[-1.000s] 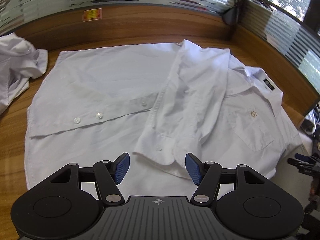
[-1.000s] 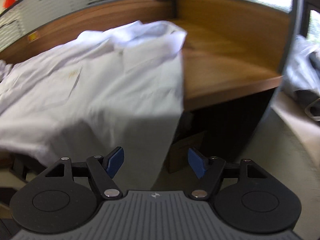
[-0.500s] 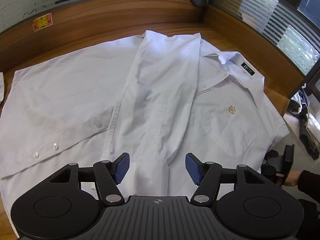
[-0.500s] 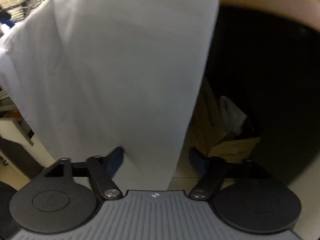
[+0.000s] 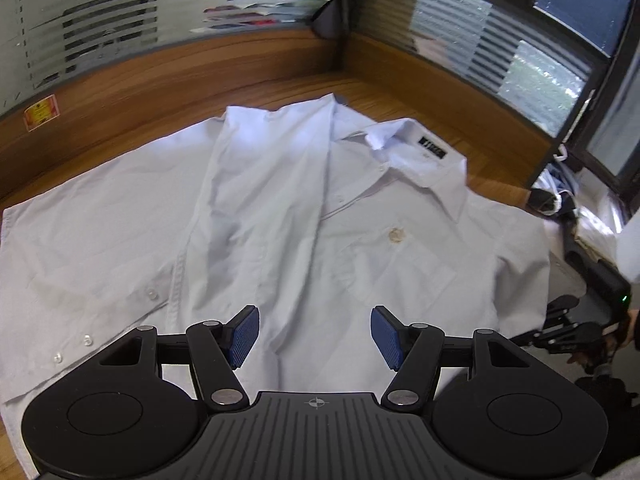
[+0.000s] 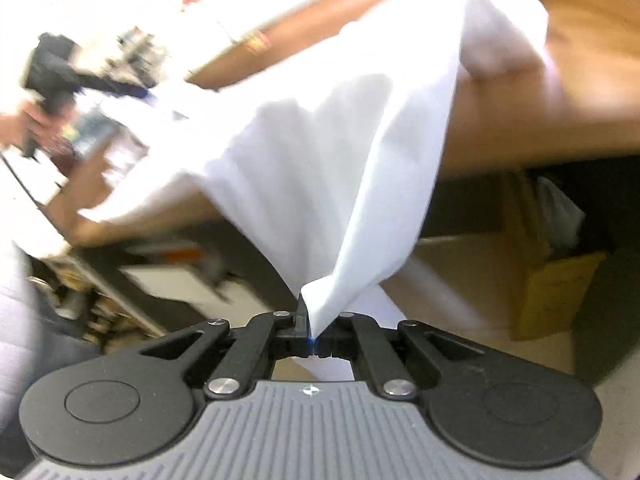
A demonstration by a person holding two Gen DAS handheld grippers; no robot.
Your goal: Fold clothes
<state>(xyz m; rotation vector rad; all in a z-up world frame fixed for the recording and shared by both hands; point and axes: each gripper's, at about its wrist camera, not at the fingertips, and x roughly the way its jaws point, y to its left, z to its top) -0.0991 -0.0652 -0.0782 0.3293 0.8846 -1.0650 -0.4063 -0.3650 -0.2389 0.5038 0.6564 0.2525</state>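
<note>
Shirt: white woven cotton-like cloth [image 5: 280, 216], thin and creased, lies front up across the wooden desk [image 5: 492, 160]; one sleeve is folded inward over the chest.
Shirt details: pointed collar [image 5: 424, 168] with a dark label, small pale buttons along the placket, a chest pocket bearing a small tan mark.
Shirt edge: the near right side hangs over the desk edge; in the right wrist view a corner of the same cloth [image 6: 352, 184] is drawn off the desk into a taut, tapering fold.
Right gripper: black, with blue pads [image 6: 313, 340]; its jaws have just been closing and now pinch the tip of that hanging corner.
Left gripper: black, ribbed grey body, blue ridged pads [image 5: 314, 336]; jaws stand apart above the lower front of the shirt, nothing between the pads.
Desk: brown wood grain, a curved corner piece with a raised wooden back panel [image 5: 160, 80]; a bare strip shows behind the collar and to its right.
Surroundings: frosted striped glass [image 5: 120, 12] rises above the panel; a small red and yellow sticker [image 5: 40, 112] sits on the panel at left.
Obstructions: cables and dark gear crowd the right end beyond the desk [image 5: 560, 200]; a cardboard box [image 6: 556, 292] stands under the desk.
Image quality: the right wrist view is blurred, so finer detail there cannot be told.
</note>
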